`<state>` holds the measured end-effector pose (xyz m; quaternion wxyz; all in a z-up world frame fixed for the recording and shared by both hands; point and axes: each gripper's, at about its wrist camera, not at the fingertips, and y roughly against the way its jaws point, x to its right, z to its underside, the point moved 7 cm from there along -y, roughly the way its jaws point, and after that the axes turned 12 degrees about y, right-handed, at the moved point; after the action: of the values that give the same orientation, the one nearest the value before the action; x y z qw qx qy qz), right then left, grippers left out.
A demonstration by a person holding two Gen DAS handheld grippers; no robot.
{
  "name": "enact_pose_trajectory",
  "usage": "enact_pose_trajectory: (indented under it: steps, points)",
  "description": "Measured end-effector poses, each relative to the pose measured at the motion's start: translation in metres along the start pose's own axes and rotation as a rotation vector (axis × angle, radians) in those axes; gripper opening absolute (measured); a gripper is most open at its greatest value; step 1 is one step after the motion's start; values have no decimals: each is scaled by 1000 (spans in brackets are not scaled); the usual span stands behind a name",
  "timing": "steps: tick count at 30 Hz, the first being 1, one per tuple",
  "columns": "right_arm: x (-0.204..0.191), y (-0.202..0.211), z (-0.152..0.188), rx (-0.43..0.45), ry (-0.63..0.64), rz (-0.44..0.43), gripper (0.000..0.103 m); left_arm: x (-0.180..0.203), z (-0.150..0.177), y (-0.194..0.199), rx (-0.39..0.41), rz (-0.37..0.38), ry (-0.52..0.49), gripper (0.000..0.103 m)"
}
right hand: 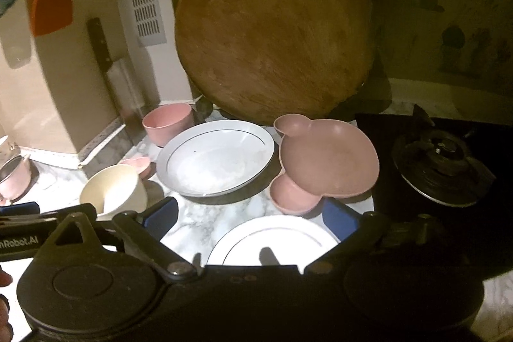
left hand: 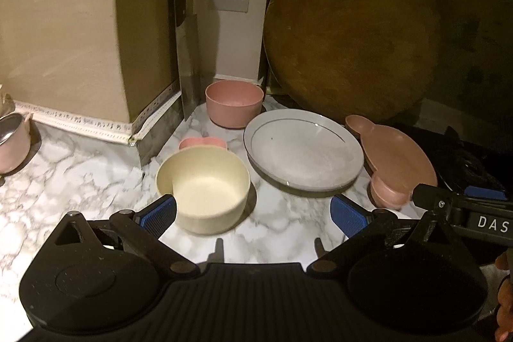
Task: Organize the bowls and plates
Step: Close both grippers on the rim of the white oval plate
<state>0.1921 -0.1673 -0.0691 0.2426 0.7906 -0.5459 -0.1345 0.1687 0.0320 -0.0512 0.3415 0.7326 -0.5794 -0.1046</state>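
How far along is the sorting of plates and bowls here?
Nothing looks sorted yet. The cream bowl, pink bowl, grey-rimmed plate, mouse-shaped pink plate and a second white plate all lie apart on the marble counter. In hand: nothing; the left claw and right claw are open and empty. All stacking is left.

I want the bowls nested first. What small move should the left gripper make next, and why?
Probably ease the left gripper forward so its open jaws straddle the cream bowl. The bowl sits just ahead, nearer one finger, upright, empty and untouched on the counter.
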Motion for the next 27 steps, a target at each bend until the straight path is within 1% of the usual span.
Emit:
enact_pose_trajectory:
  steps: [1,4,8,11,15,19,22,24,26,27]
  points:
    - [2,-8,-3,-9,4,-3,94,1,-5,-7,-4,-3,-2,103]
    - [9,-29,-13,-36,18,-19,94,4,-16,-27,-29,-10,-3,103]
    - [19,-64,-25,-113,8,-60,94,11,-30,-51,-59,-8,-23,103]
    - [28,-90,-32,-175,0,-66,94,13,-41,-66,-72,-18,-35,103]
    - [38,-120,-37,-249,-57,-91,94,13,-60,-88,-113,-22,-18,103]
    - [42,-144,-43,-308,-100,-127,92,9,-77,-109,-160,-15,18,103]
    - [43,-156,-46,-343,-117,-152,87,7,-84,-128,-209,-2,51,103]
    - [42,-164,-47,-372,-138,-174,87,6,-87,-139,-232,-1,66,103]
    - [40,-168,-45,-393,-158,-183,81,6,-87,-150,-258,4,74,103]
    - [40,-171,-44,-407,-167,-189,81,7,-88,-155,-269,7,76,103]
